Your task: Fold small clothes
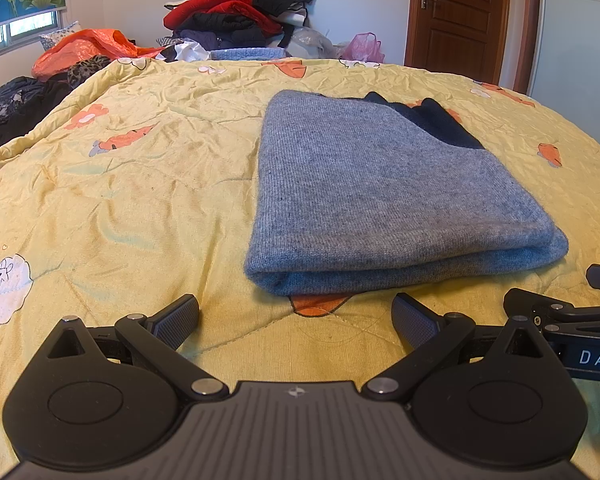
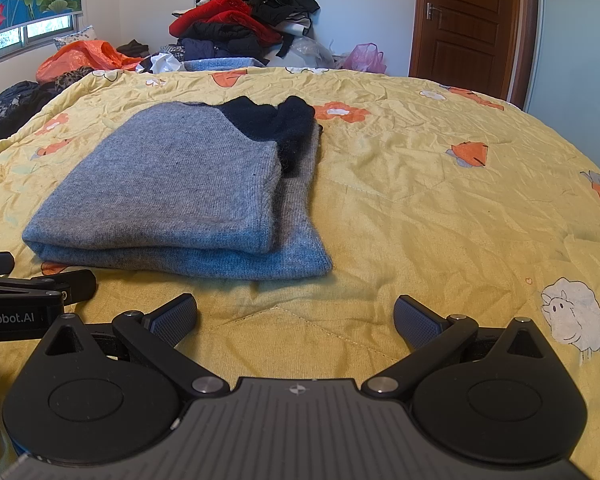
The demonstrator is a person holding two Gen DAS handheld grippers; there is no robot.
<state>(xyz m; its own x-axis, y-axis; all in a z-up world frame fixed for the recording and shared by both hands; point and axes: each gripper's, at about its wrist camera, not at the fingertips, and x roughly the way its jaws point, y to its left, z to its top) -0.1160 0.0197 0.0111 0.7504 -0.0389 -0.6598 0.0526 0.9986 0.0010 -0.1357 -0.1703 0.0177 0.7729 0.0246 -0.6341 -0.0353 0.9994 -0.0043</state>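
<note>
The yellow quilt (image 1: 148,184) is spreading wide and bare to the left of the garment and, in the right wrist view, to its right as well, leaving me open room on both flanks. Its far edge is running up against a pile of clothes (image 1: 240,8) by the wall, with an orange bag (image 1: 88,50) at the left corner and a wooden door (image 1: 458,16) beyond on the right.

The grey sweater (image 1: 380,188) is lying folded into a flat rectangle, two thick layers showing along its near edge. In the right wrist view the upper layer (image 2: 168,184) is sitting short of the lower one, which is protruding at the right side. Dark sleeves or trim (image 2: 272,120) are poking out at the far end.

My left gripper (image 1: 296,320) is hovering with its fingers spread wide and holding nothing; the sweater's near edge is lying just beyond the fingertips, slightly right of centre. My right gripper (image 2: 296,318) is likewise spread wide and empty, with the sweater lying ahead and to its left, apart from the fingers. The two grippers are sitting just beside each other.
</note>
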